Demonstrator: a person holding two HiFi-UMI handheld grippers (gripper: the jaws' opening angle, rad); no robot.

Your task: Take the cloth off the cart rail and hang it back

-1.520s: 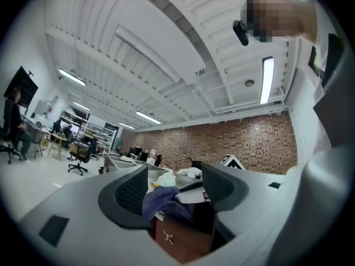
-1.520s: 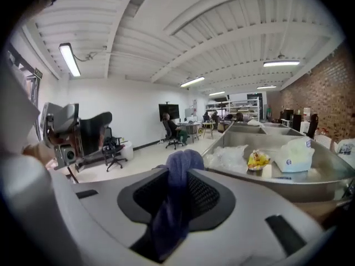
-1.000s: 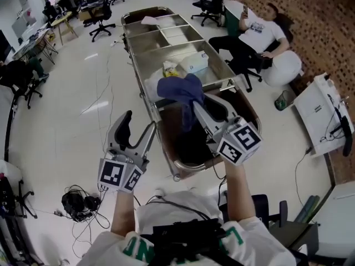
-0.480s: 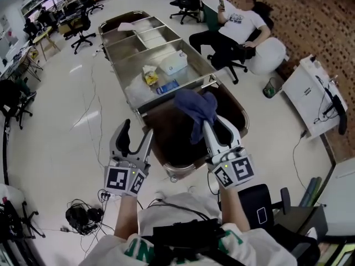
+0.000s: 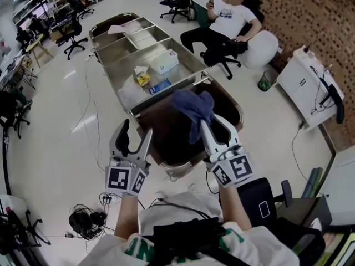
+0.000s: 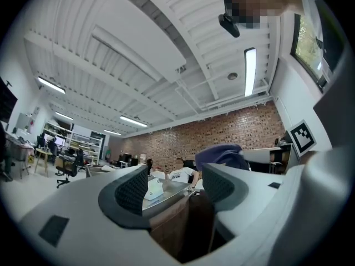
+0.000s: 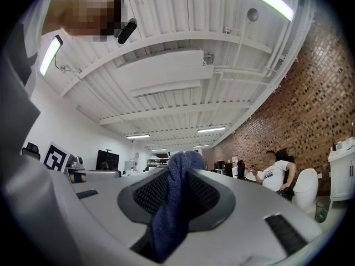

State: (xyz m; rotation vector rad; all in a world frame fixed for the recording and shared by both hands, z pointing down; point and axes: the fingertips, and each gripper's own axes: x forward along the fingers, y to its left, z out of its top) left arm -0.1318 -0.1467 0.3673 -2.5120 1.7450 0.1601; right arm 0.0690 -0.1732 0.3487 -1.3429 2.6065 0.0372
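My right gripper is shut on the blue cloth, which hangs bunched from its tips above the near end of the steel cart. In the right gripper view the blue cloth is pinched between both ribbed pads and trails down. The cart's near rail runs just behind the cloth. My left gripper is held to the left of the cart's dark end tub, jaws open with nothing between them. In the left gripper view the left gripper faces the cart, with the blue cloth raised at right.
The cart's tray holds a white box, a yellow packet and a blue packet. A person sits in a chair at the far right. Cables and headphones lie on the floor at left. A white cabinet stands right.
The right gripper with the blue cloth has drawn back from the cart rail toward me. The left gripper has stayed open at the left.
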